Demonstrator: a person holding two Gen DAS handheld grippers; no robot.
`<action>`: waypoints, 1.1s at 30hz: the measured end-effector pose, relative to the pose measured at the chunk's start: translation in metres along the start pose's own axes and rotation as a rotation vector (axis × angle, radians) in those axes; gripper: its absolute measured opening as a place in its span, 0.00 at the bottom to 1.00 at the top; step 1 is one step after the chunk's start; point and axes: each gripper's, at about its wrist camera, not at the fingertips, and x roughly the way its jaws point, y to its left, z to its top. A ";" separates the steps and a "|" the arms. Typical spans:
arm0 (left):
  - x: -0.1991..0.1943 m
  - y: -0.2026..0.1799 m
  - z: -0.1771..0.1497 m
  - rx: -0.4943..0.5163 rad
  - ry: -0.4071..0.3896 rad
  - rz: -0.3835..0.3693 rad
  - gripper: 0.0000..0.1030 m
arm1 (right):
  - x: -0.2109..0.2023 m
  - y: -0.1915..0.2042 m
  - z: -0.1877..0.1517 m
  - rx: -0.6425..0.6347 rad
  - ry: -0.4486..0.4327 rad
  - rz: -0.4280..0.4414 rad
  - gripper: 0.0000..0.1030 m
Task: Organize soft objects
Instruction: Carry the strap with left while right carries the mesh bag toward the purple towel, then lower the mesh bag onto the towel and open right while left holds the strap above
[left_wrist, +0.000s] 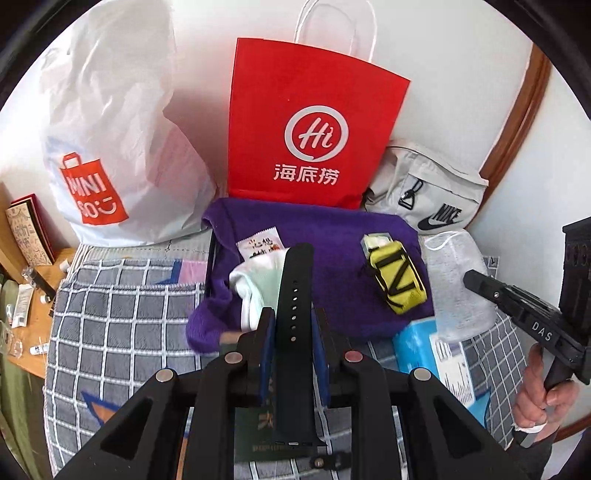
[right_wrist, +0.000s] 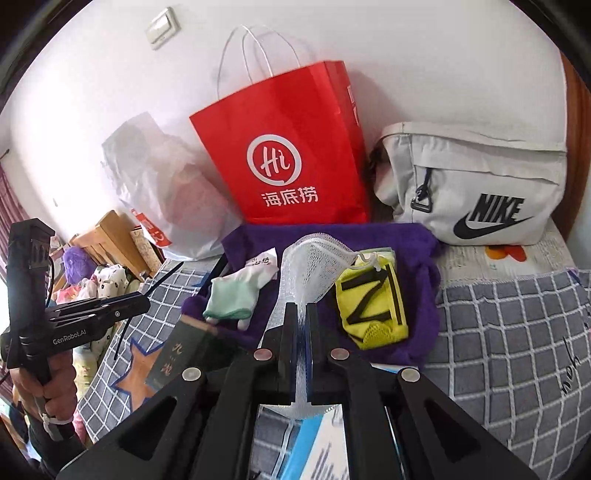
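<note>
Begin at the left tongs (left_wrist: 293, 313): clenched across the width of a black strap (left_wrist: 295, 273), with the long free end pointing to 12 o'clock over a purple towel (left_wrist: 332, 229). Treat this hold as marginal, given a smooth band and a long overhang. Expect swing or slippage on any quick sweep, ending in a drop onto the checked blanket (left_wrist: 122, 314) at 9 o'clock or onto the dark booklet (right_wrist: 173, 354) below.

Check the right tongs (right_wrist: 301, 307): clenched on a thin fold of a white mesh bag (right_wrist: 314, 258), with the rest fanning out toward 12 o'clock. Anticipate snagging of the mesh on the tips at release. Anticipate also a limp trailing edge brushing the yellow pouch (right_wrist: 371, 306) at 1 o'clock and dragging it across the towel. Avoid the blue box (left_wrist: 417, 350) lying just beneath.

Keep both tongs well apart, since close side-by-side travel invites a collision and a lost grip.

Move outward to the towel. Find the loose soft items here: white and green socks (right_wrist: 231, 295) at 10 o'clock, a small packet (right_wrist: 264, 262) beyond them, the yellow pouch opposite. Avoid pressing down or raking across the cloth, to prevent bunching and scattering.

Finish at the wall. Locate a red paper bag (right_wrist: 291, 158) at 12 o'clock, a white plastic bag (right_wrist: 170, 206) at 10 o'clock, a grey shoulder bag (right_wrist: 476, 184) at 2 o'clock. Regard the red bag as light and merely leaning: likely to topple under a nudge to its rim, so approach from above.
</note>
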 end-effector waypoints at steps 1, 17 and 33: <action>0.004 0.000 0.004 0.000 0.001 -0.002 0.18 | 0.006 0.000 0.004 -0.003 0.000 0.005 0.05; 0.065 0.021 0.040 -0.033 0.045 0.015 0.18 | 0.095 -0.002 0.029 -0.053 0.095 -0.005 0.06; 0.137 0.037 0.066 -0.095 0.086 0.004 0.19 | 0.139 -0.019 0.014 -0.077 0.235 0.023 0.06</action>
